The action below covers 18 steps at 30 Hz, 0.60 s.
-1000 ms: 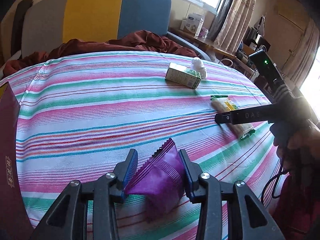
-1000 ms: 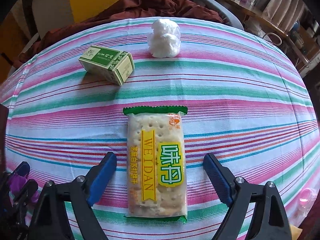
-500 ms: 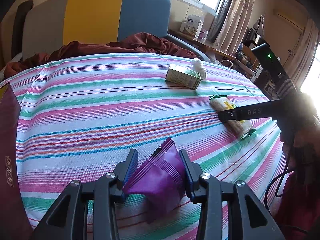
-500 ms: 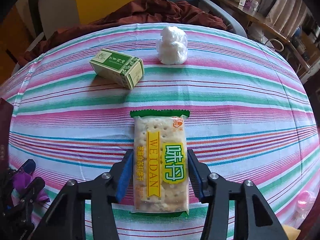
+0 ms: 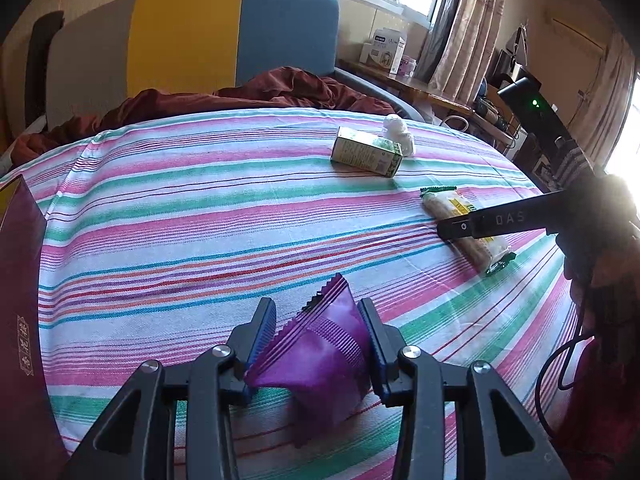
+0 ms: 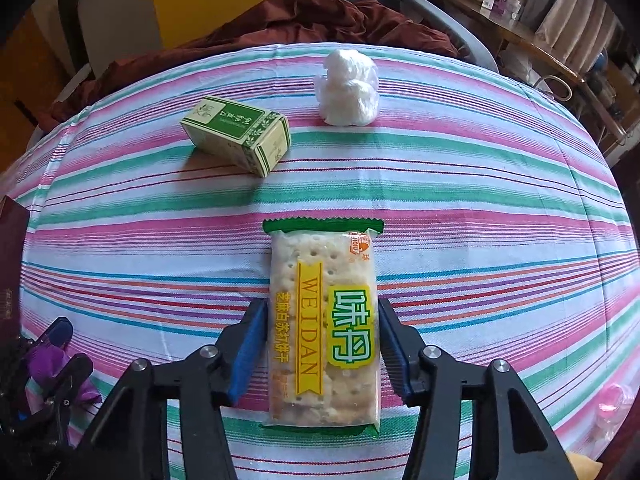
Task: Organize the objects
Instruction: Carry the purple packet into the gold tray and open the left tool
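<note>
The right gripper point(image 6: 322, 354) has closed in since a second ago: its blue pads, then wide of the cracker pack point(image 6: 323, 326), now press both long edges of it, and the pack lies flat on the striped cloth point(image 6: 500, 216) with its green top seal pointing away. The left gripper point(image 5: 316, 346) is unchanged, fingers clamped on the purple pouch point(image 5: 320, 354), which is pinched up to a peak and sits low over the cloth near the front edge. The green box point(image 6: 238, 136) and the white wad point(image 6: 348, 88) have not moved; they sit near each other at the far side. The right view alone reads the pack's "WEIDAN" label and shows a pink thing point(image 6: 614, 400) at the cloth's right edge, too blurred to name. The left view alone shows the right gripper from the side across the pack point(image 5: 466, 226), the maroon box point(image 5: 20, 320) at the left edge, and the blue and yellow headboard point(image 5: 232, 36) behind the brown blanket point(image 5: 240, 96).
</note>
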Motion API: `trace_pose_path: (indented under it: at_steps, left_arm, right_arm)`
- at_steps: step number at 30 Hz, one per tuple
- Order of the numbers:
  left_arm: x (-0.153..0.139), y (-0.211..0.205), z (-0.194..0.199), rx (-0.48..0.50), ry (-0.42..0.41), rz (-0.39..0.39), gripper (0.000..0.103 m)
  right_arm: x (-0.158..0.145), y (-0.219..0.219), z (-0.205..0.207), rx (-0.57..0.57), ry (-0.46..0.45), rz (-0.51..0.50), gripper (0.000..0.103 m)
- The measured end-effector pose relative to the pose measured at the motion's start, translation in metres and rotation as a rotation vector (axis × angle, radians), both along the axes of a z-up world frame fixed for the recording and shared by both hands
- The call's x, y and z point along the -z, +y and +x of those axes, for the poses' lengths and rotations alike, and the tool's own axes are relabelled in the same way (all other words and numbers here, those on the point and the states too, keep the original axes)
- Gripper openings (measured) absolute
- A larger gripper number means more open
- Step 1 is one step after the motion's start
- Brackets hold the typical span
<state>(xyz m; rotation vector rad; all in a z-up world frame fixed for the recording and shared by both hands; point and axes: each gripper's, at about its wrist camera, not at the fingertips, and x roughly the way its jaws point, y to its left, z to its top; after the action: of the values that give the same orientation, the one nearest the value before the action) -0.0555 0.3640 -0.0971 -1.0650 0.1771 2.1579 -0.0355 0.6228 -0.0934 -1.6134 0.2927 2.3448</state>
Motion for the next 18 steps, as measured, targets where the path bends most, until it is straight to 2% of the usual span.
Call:
trace_pose_path:
  at_steps: [14,18]
  left_arm:
    - [-0.006,-0.003,0.004,-0.032,0.008,-0.026,0.041]
    - [-0.025,-0.012,0.024,0.002,0.072,-0.030,0.041]
  right_arm:
    - [-0.001,-0.027,-0.006,-0.024,0.019,0.038,0.054]
    - [0.003,-0.037,-0.008,-0.036,0.029,0.061,0.055]
